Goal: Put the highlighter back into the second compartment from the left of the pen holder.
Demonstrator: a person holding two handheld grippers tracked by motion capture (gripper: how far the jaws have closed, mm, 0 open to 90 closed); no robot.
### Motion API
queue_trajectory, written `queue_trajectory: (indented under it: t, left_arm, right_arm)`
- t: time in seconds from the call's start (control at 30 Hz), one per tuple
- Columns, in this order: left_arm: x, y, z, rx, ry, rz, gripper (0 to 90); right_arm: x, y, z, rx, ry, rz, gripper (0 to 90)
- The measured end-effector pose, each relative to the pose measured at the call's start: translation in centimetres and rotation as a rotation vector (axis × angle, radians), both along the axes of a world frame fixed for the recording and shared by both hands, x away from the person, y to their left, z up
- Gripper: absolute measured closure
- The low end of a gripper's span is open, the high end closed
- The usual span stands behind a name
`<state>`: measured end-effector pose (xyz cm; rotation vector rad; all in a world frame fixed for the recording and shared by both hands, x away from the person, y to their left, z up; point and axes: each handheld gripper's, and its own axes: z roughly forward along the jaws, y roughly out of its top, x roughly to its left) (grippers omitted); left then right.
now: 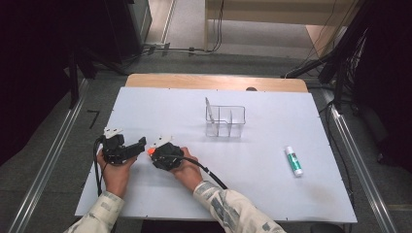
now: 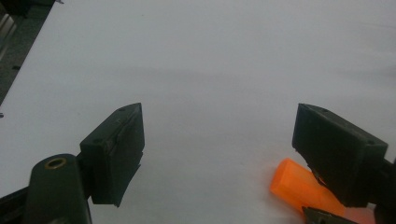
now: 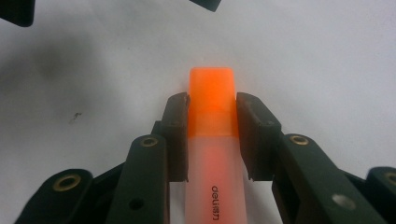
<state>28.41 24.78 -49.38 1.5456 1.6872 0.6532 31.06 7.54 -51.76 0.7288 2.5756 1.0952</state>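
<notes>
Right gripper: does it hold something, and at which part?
Yes. The right gripper is shut on an orange highlighter, clamped at the cap end; the left gripper holds nothing.

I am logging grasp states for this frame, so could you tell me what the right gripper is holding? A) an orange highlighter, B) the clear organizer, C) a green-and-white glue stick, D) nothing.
A: in the right gripper view the right gripper has its jaws closed on either side of the orange highlighter, while the glue stick lies apart on the table.
</notes>
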Motion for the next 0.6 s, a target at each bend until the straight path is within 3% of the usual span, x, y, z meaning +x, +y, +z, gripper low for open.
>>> queue_trajectory:
  t: [0.6]
  left_arm:
    - [-0.1,0.1,0.0,-0.004,0.000,0.002,17.7]
  right_arm:
    - [0.4,-2.1,0.5,0.030,0.011,-0.017,64.6]
